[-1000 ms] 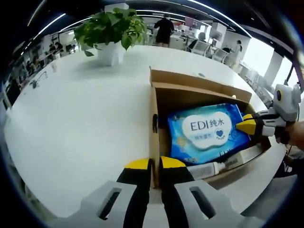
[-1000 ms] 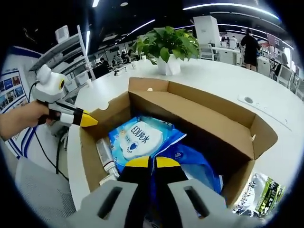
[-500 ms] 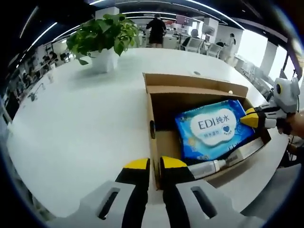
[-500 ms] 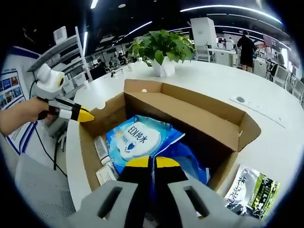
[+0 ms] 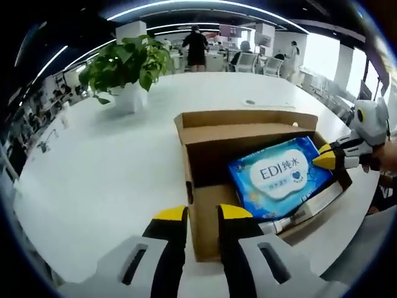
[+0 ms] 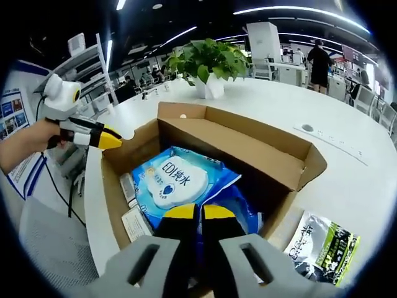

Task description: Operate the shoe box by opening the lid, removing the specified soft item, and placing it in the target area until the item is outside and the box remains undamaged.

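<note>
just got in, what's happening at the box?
A person holds a tool in each hand over an open cardboard shoe box on a white table. The right tool is shut on the blue wet-wipes pack inside the box. The left tool sits at the box's near wall, jaws slightly apart, not clearly gripping. The pack is not yet out.

Bright ceiling strip lights, sharp centres, fisheye bending and softening the edges.

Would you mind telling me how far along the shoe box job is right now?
Done: the shoe box stands open. In hand: the right tool is shut on the blue wipes pack, which lies inside the box; the left tool sits at the box's wall. Left: lifting the pack out onto the table.
</note>
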The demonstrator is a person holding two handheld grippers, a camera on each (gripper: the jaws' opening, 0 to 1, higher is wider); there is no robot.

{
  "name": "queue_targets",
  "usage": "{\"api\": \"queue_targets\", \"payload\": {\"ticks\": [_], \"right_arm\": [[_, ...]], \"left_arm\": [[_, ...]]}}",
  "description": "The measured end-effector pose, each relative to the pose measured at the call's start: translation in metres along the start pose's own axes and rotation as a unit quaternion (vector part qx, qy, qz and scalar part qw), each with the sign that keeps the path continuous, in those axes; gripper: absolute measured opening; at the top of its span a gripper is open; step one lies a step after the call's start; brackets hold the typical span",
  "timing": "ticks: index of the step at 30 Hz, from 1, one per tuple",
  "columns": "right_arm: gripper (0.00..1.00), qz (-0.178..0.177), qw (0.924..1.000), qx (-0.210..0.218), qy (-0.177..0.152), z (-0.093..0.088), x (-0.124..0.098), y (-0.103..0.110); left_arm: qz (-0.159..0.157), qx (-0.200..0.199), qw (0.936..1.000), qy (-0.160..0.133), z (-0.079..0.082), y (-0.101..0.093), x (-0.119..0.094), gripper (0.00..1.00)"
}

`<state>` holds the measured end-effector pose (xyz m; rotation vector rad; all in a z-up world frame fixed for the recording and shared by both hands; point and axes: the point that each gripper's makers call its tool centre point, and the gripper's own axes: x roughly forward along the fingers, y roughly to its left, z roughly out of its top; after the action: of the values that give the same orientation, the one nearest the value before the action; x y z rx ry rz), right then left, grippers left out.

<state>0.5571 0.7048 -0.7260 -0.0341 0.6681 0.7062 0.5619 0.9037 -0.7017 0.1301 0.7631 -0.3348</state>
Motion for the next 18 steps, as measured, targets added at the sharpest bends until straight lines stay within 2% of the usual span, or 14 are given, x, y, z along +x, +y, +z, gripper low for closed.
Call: {"api": "queue_targets", "payload": {"ticks": [14,18], "right_arm": [[0.0,-0.002,1.0,-0.008,0.004,-0.001,0.0,0.0],[0.0,-0.002,1.0,-0.008,0.004,-0.001,0.0,0.0]], "left_arm": [[-0.026,0.032,0.9991,0.002,0.006,-0.018,0.01,0.21],[-0.055,0.026,0.998,0.017,0.0,-0.029,0.017,0.24]]}}
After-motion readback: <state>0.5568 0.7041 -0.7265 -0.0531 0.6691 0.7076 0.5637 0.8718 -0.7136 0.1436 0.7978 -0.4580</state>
